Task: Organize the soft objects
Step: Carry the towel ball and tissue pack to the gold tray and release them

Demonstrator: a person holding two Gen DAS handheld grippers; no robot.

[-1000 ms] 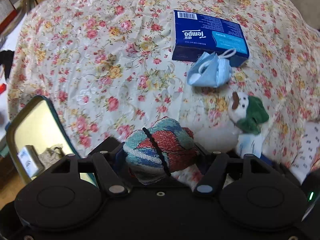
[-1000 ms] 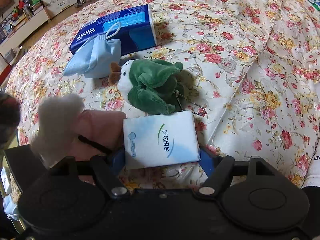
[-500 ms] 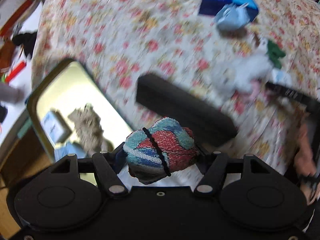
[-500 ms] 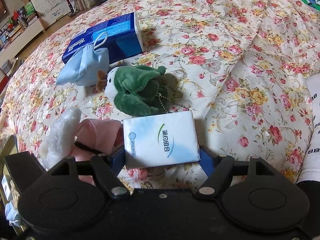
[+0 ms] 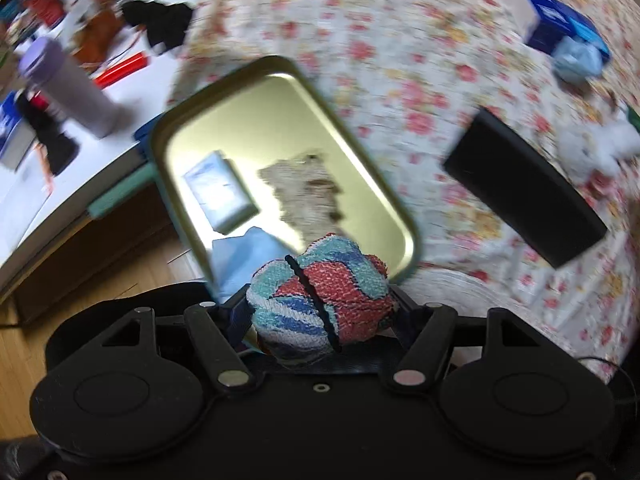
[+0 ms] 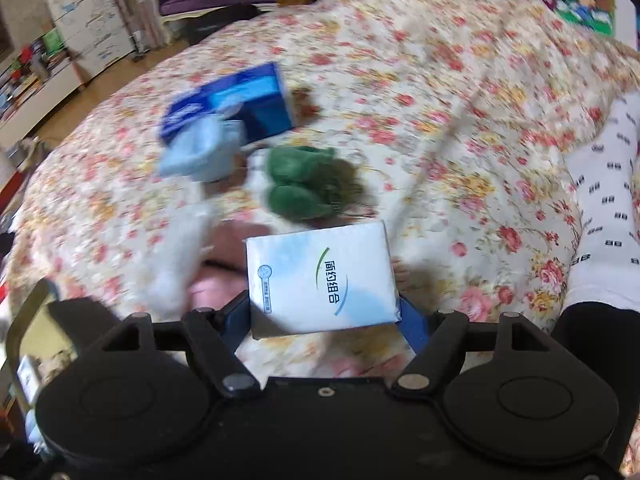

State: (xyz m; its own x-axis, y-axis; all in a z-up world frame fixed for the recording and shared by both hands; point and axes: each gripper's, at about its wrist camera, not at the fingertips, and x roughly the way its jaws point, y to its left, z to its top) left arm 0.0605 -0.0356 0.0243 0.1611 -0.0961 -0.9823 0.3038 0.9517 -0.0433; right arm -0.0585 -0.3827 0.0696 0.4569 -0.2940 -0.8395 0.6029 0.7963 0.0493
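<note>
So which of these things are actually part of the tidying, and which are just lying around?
Part of the job:
- rolled towel in left tool
- tissue pack in right tool
- gold tin
- green plush
- face mask

Lying about:
- purple bottle
- floral bedspread

a purple bottle [image 5: 70, 84] and red pen [image 5: 122, 68] lie on the white desk [image 5: 24, 208] beside the bed

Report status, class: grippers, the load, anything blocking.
Left gripper shut on rolled towel, above tin tray. Right gripper shut on tissue pack. Nothing blocking.
</note>
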